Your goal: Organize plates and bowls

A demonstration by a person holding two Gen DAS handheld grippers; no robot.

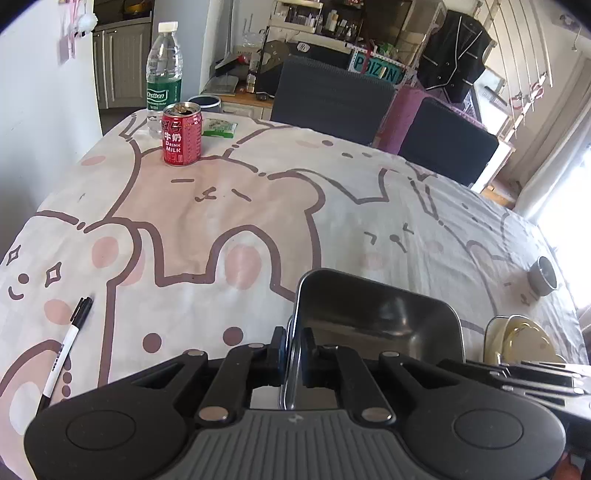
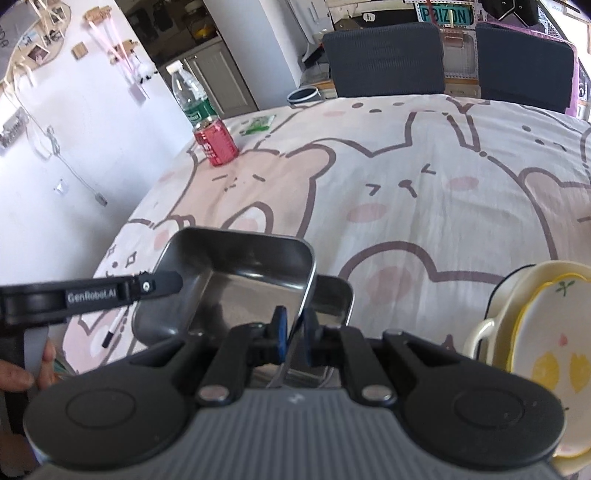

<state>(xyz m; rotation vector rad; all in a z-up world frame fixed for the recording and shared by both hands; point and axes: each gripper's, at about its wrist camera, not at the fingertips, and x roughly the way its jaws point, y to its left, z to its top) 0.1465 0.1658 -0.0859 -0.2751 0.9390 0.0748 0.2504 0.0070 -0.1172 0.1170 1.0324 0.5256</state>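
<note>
Silver steel tray (image 2: pixel 240 258), red can (image 1: pixel 182 134), pink-and-brown cartoon tablecloth (image 1: pixel 258 229)

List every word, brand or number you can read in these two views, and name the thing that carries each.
"DRINK MILK": red drink can; its Chinese characters are only partly legible.
"Cestbon": green label of the clear plastic water bottle.
"GenRobot.AI": black finger of the left gripper.
"P BIZON": teal plate-style sign behind the chairs.
Black-and-white marker pen: too small.

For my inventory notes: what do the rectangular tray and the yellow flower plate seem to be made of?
Rectangular tray: likely stainless steel, with a brushed grey sheen, mirror-like reflections and a thin rolled rim. Yellow flower plate: probably glazed ceramic, being glossy cream with painted yellow petals, though melamine cannot be excluded.
</note>
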